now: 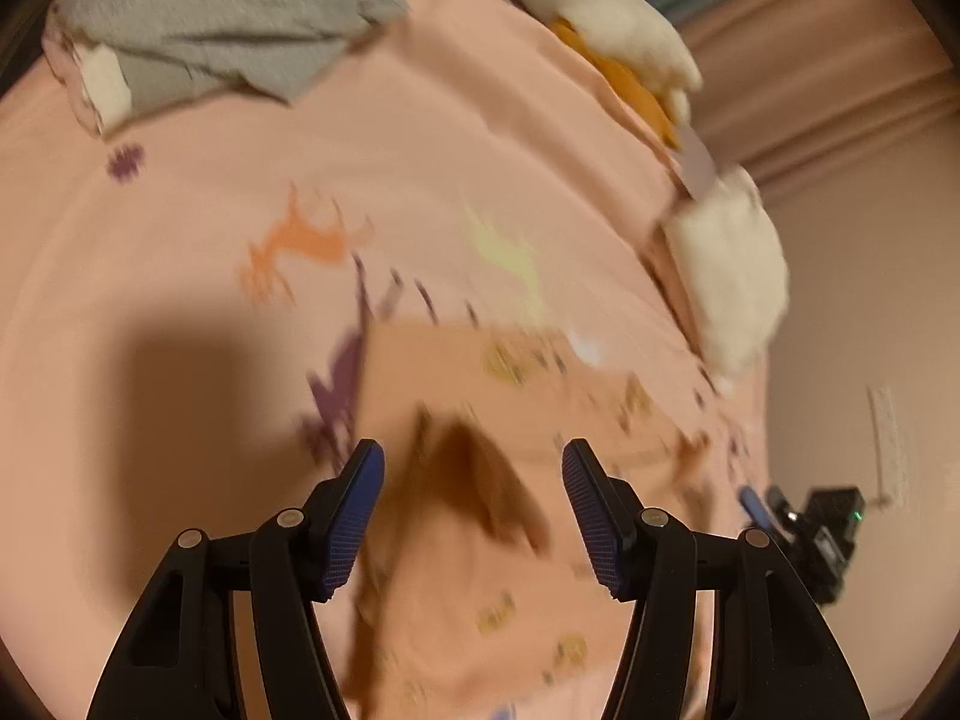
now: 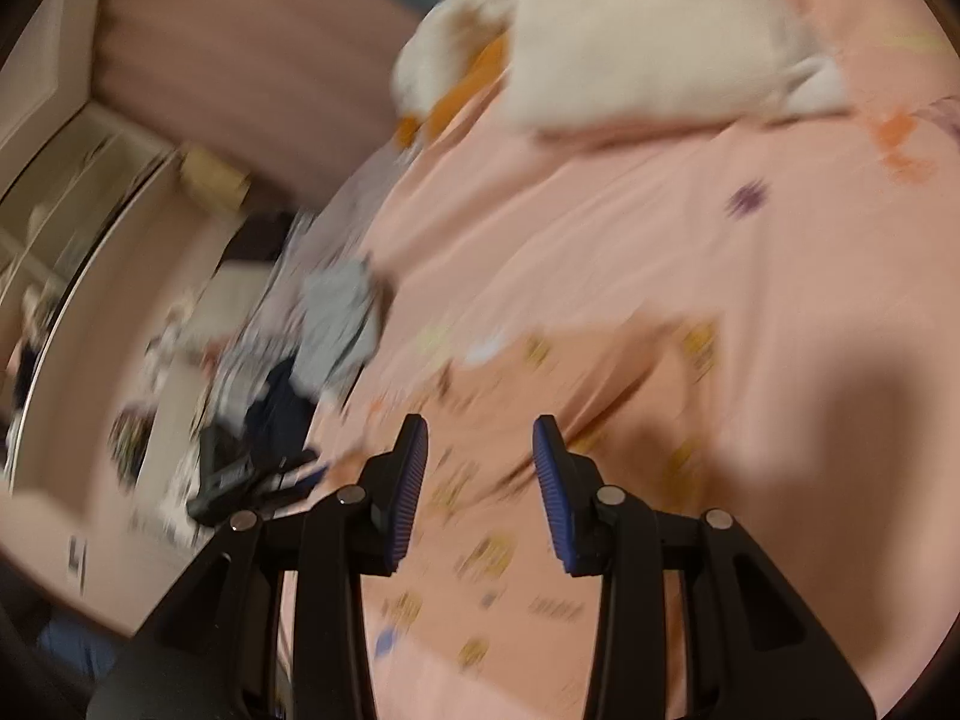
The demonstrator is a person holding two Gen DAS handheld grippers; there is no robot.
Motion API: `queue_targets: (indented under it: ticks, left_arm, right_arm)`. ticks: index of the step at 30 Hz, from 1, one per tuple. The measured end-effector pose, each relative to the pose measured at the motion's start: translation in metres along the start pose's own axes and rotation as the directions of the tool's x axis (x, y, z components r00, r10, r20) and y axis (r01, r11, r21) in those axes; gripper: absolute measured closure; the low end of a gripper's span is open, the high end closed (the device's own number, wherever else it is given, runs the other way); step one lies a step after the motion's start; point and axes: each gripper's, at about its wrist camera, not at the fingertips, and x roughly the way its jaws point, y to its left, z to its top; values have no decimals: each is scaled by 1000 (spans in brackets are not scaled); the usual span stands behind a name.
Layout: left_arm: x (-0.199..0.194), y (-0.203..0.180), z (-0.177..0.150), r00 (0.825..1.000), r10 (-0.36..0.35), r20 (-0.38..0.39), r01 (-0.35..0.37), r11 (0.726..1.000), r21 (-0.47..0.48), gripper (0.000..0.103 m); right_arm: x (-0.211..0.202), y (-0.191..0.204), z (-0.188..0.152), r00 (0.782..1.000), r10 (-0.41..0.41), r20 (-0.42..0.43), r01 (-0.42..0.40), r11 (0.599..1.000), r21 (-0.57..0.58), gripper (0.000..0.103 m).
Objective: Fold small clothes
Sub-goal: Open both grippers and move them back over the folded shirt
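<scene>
A small peach garment (image 1: 492, 588) with little yellow and brown prints lies on the pink bedsheet (image 1: 420, 150), blurred by motion. My left gripper (image 1: 474, 462) is open above it, with the garment's darker folded part between the jaws but not gripped. In the right wrist view the same garment (image 2: 498, 546) lies under my right gripper (image 2: 480, 444), which is open and empty. The other gripper (image 1: 822, 528) shows at the right edge of the left wrist view.
A grey garment pile (image 1: 228, 18) lies at the far left of the bed. A white and orange plush toy (image 1: 630, 30) lies at the bed's far edge. Beyond the bed edge in the right wrist view, clothes (image 2: 336, 312) are piled on the floor.
</scene>
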Motion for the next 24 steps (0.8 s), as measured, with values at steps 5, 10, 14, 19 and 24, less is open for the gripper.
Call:
queue_targets:
  ticks: [5,10,14,19,24]
  left_arm:
    - [29,-4,-15,993,-64,-104,61,998,-23,43]
    - [62,-4,-1,979,-179,-98,165,977,-133,43]
    - [69,-3,20,969,-246,8,242,948,-208,43]
    - [57,14,48,973,-170,159,213,925,-315,43]
    - [39,2,39,989,-46,141,73,978,-193,43]
  right_arm:
    - [41,-3,-27,989,-9,-150,13,1000,26,66]
    - [92,-7,-20,979,-23,-203,38,997,72,66]
    - [114,-13,7,989,80,-121,-63,988,145,66]
    - [105,-22,39,998,52,41,-59,978,200,66]
    - [66,-8,42,998,-18,66,13,998,68,66]
